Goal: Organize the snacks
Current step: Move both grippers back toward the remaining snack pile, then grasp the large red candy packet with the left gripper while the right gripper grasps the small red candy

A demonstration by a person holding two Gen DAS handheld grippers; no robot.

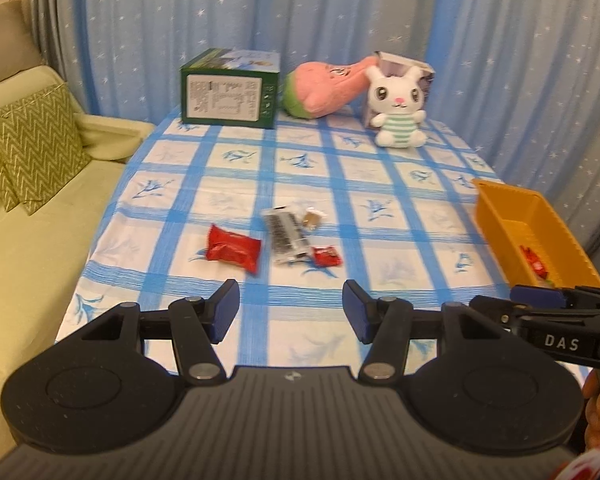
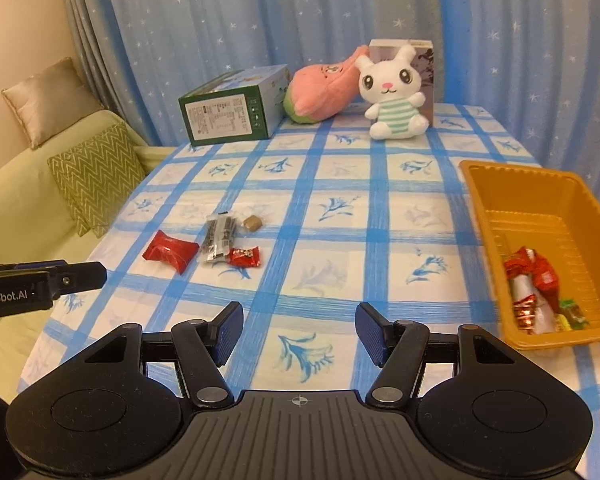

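Several snacks lie on the blue checked tablecloth: a red packet point(image 1: 233, 249) point(image 2: 171, 251), a clear dark bar packet point(image 1: 286, 234) point(image 2: 219, 237), a small red candy point(image 1: 326, 256) point(image 2: 243, 257) and a small brown cube candy point(image 1: 312, 218) point(image 2: 253, 223). An orange tray point(image 1: 540, 216) point(image 2: 572, 200) at the right holds several wrapped snacks point(image 2: 536, 292). My left gripper point(image 1: 291, 310) is open and empty, hovering in front of the loose snacks. My right gripper point(image 2: 299, 330) is open and empty, left of the tray.
At the table's back stand a green box point(image 1: 230, 94) point(image 2: 230, 112), a pink plush point(image 1: 326, 88) point(image 2: 320, 90), a white bunny plush point(image 1: 398, 110) point(image 2: 394, 98) and a brown box point(image 2: 424, 68). A green sofa with cushions point(image 1: 28, 152) point(image 2: 96, 176) borders the left.
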